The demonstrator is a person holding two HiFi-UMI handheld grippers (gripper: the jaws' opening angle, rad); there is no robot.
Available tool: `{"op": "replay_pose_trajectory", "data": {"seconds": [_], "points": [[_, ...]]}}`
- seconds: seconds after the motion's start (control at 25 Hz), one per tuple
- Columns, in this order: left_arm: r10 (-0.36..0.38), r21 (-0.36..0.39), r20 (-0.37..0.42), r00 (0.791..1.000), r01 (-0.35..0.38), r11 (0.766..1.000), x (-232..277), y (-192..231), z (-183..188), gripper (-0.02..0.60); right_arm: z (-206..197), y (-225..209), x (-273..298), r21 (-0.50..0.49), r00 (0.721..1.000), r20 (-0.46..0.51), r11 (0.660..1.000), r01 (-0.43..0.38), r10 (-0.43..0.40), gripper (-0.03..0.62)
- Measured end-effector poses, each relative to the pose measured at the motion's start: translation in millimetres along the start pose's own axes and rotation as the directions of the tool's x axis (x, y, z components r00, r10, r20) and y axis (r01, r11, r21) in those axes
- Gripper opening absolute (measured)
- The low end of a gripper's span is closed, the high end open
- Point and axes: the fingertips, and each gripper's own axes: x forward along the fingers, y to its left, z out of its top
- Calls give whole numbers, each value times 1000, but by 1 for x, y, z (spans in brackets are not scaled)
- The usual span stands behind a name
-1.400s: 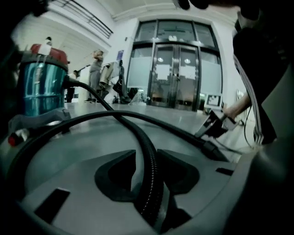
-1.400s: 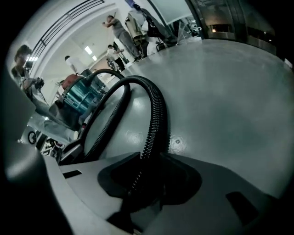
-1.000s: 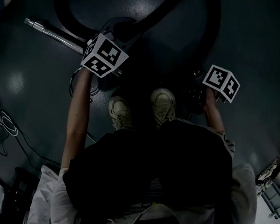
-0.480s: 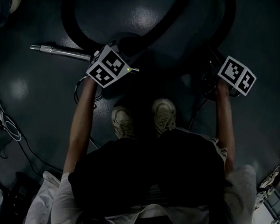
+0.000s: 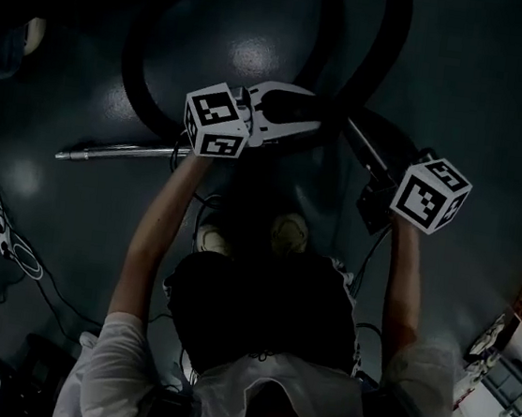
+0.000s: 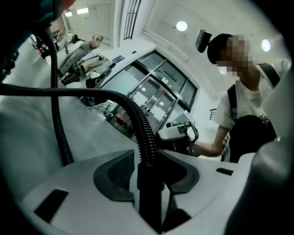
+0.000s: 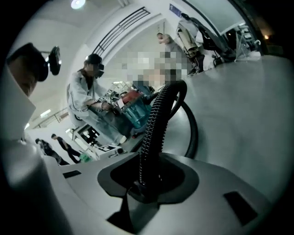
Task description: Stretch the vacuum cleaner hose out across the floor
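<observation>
Hose (image 6: 143,131) is clamped in left gripper (image 6: 149,172) jaws and in right gripper (image 7: 148,181) jaws, just closing.

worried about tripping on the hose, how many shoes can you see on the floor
2. The left shoe sits near the middle of the head view; the right shoe is just to its right. Both are dim and partly covered by the person.

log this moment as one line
left tongs: shut on hose | right tongs: just closed further, on hose | hose: rest looped on floor
</observation>
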Motion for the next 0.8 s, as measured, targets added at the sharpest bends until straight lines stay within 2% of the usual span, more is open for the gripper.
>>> {"op": "replay_pose_trajectory", "data": {"seconds": [0.08,0.16,0.28,0.36,0.44,0.48,0.6,0.68,0.76,0.8], "points": [[-70,-45,48,996,72,996,-2,11,4,150,3,-1,15,-36,998,19,998,-57,58,143],[-100,-68,87,991,106,992,-7,23,9,150,11,-6,24,8,984,72,987,-162,161,143],[-99,-7,69,993,100,995,-11,32,18,151,23,-6,29,34,955,139,963,-267,260,135],[-66,22,44,997,65,998,-18,35,27,164,28,1,29,12,944,135,952,-306,301,135],[-62,-29,56,997,64,998,-27,32,34,213,24,14,33,-22,936,91,940,-339,340,135],[-91,-68,69,994,95,993,-29,27,38,230,19,19,37,-41,931,60,933,-357,359,135],[-207,-128,52,977,212,969,-20,10,44,247,6,35,47,-61,898,3,896,-439,440,134],[-276,-185,47,960,280,942,-14,4,46,255,9,47,44,-36,857,33,857,-513,514,75],[-355,-288,94,930,366,885,-16,-6,56,255,18,65,37,-34,820,54,822,-569,570,38],[-381,-322,124,916,400,858,-19,-14,64,255,23,76,33,-43,813,47,814,-579,580,24]]}}
